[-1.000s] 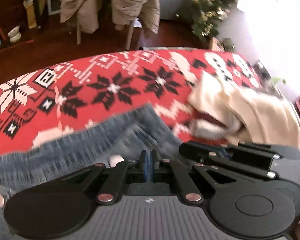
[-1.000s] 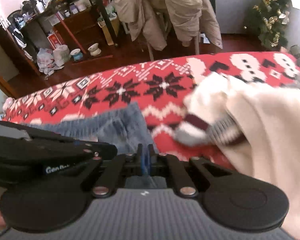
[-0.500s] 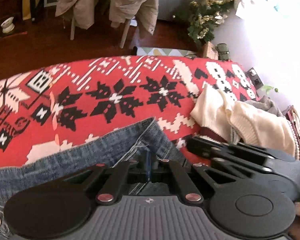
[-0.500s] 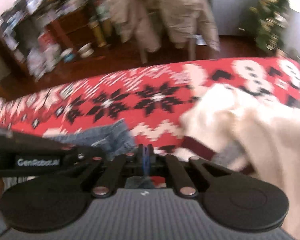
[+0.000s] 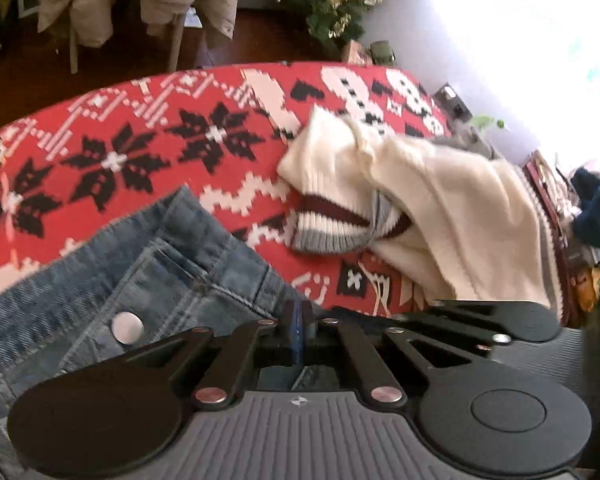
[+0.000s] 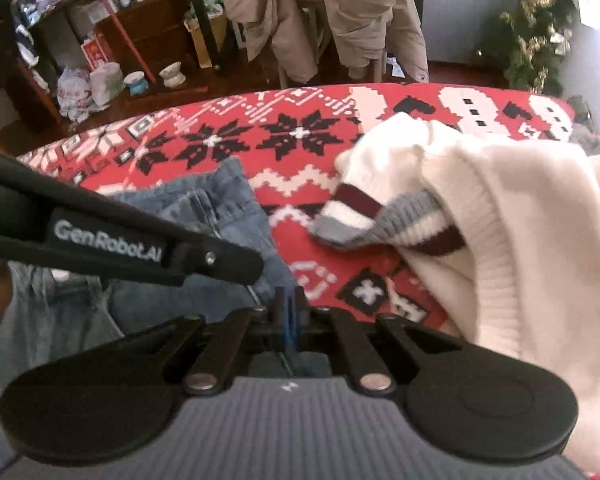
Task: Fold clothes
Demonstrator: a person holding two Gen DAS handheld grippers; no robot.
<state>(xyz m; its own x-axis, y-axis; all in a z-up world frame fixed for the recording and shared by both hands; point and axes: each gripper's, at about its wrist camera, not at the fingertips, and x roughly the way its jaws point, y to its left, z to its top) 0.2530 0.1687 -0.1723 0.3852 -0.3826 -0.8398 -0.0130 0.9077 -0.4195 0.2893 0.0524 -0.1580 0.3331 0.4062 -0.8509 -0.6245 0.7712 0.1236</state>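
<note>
- At six o'clock in the left wrist view, the left gripper (image 5: 298,330) has its jaws pressed fully together, seemingly pinching the near edge of the jeans (image 5: 148,280); the exact bite is hidden behind the gripper body.
- From there the denim spreads toward nine o'clock over the red patterned cover (image 5: 140,152), waistband and metal button (image 5: 127,328) facing up (probably held this way so the edge can be drawn over for a fold).
- Toward three o'clock lies the cream sweater (image 5: 440,200), heaped and unfolded, just beside the jeans but apart from them; the right gripper's black linkage crosses at four o'clock.
- At six o'clock in the right wrist view, the right gripper (image 6: 288,314) is likewise clamped tight, with a sliver of denim visible just below its closed tips, so I judge it holds the same edge.
- Both tools sit close together, which suits lifting one hem evenly.
- The left tool's arm covers the jeans at nine o'clock, and the sweater runs off the frame at four o'clock.
</note>
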